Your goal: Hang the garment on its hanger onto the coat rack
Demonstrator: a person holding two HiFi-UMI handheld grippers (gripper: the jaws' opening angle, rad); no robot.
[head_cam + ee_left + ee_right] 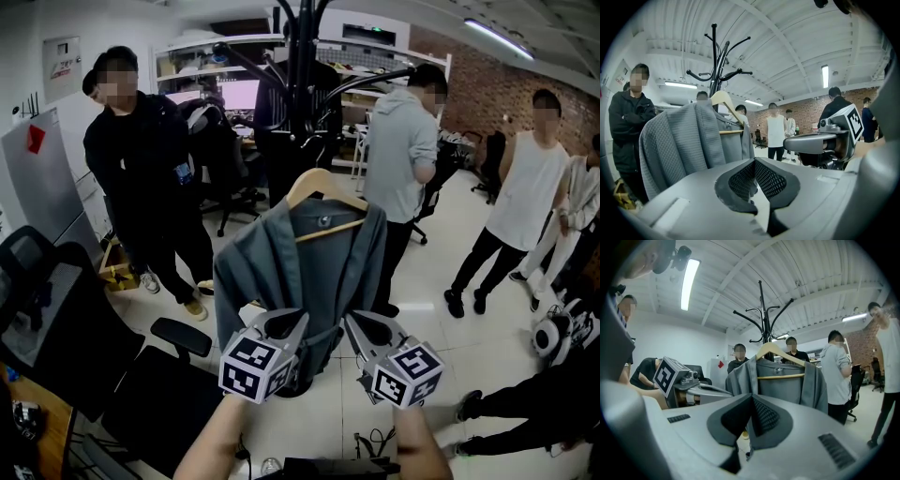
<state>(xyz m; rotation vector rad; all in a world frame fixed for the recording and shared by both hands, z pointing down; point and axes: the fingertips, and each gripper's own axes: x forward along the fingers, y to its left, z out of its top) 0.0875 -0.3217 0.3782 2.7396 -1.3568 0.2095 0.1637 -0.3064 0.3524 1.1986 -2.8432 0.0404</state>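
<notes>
Matt grey woven-cloth garment (309,272), smooth pale wooden hanger (323,183)

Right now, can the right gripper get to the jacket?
Probably yes. The jacket hangs just ahead of the right gripper, with nothing between them. Its jaws are together, though, so they would need to open first.

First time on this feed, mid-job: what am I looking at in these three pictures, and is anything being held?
A person holds a two-jaw gripper in each hand; the marker cubes are part of them. One picture comes from a camera on the person's head, looking down. The other two come from cameras riding on each gripper. The left gripper and right gripper both have their jaws shut with nothing between them. Ahead, a grey jacket on a wooden hanger appears to hang from the black metal coat rack. Bystanders stand around on the pale floor.
</notes>
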